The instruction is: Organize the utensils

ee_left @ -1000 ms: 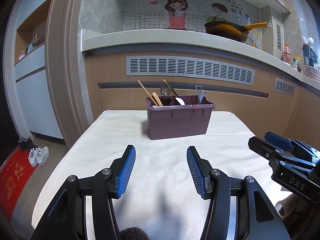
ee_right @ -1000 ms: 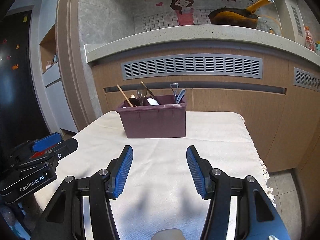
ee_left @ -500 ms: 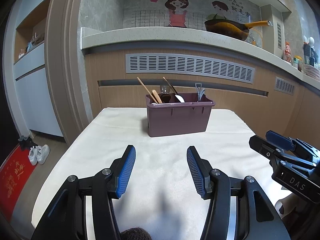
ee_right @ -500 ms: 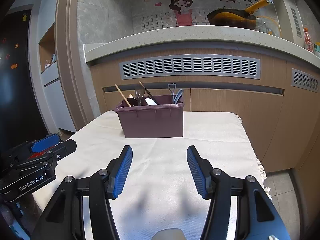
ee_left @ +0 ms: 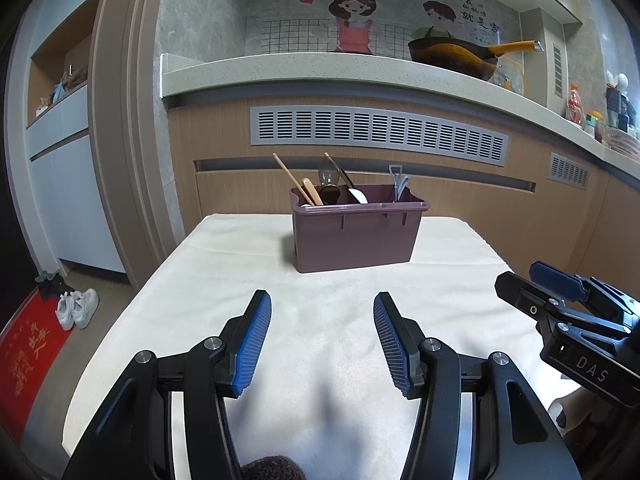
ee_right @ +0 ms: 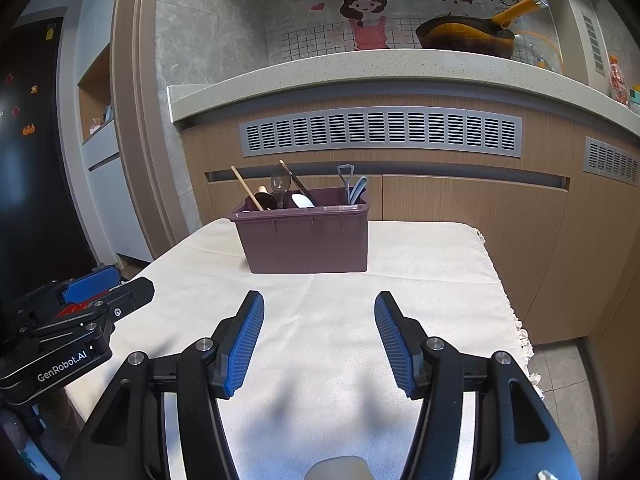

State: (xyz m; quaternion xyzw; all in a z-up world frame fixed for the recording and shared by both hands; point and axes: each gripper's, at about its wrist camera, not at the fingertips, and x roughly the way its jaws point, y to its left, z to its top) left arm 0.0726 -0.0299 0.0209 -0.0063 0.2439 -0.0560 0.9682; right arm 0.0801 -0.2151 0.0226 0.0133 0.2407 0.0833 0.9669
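A purple plastic bin stands at the far side of a table under a cream cloth. Several utensils stick up from it: wooden chopsticks, spoons and a small metal shovel-shaped spoon. My left gripper hovers open over the near part of the cloth, nothing between its blue pads. My right gripper stands open the same way beside it, also empty. Each gripper shows at the edge of the other's view.
A wooden cabinet front with grey vents rises behind the table under a stone counter bearing a wok. White shoes and a red mat lie on the floor at left. The cloth's fringed edge is at right.
Both views have tilted down very slightly, so the bin sits a little higher in the pictures. Both grippers stay open and empty.
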